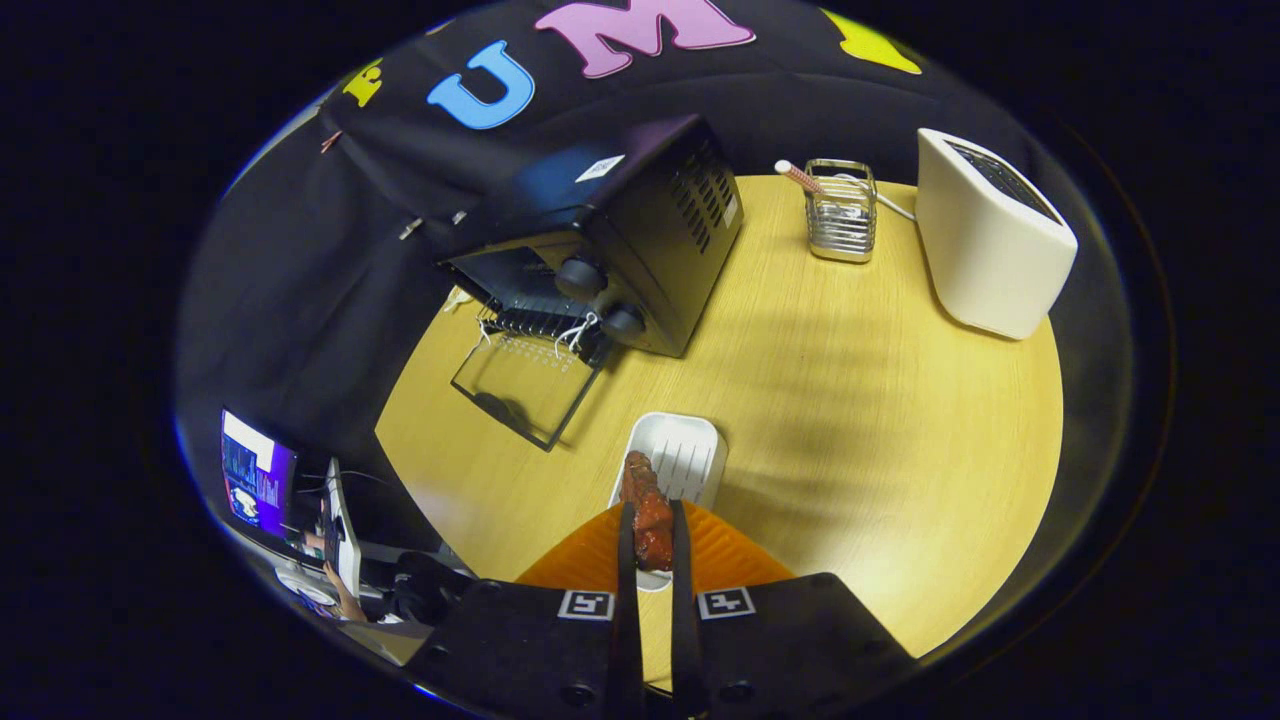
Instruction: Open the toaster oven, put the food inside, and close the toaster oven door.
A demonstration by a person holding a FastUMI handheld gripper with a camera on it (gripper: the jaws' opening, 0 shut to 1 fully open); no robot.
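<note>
- The gripper is nearly closed, both fingers pinching a reddish-brown piece of food.
- The food hangs above the near end of a white tray, seemingly lifted clear, though that's hard to judge.
- Beyond sits the black toaster oven, its glass door dropped open onto the wooden table.
- Farther off: a wire holder and a white toaster.

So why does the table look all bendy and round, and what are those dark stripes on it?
In the gripper view the fisheye lens bends straight lines, so the table bulges. The dark stripes look like soft shadows from above. The open toaster oven has a bluish shine on top. The gripper is shut on the food, lifted over the white tray; both look sharp.
</note>
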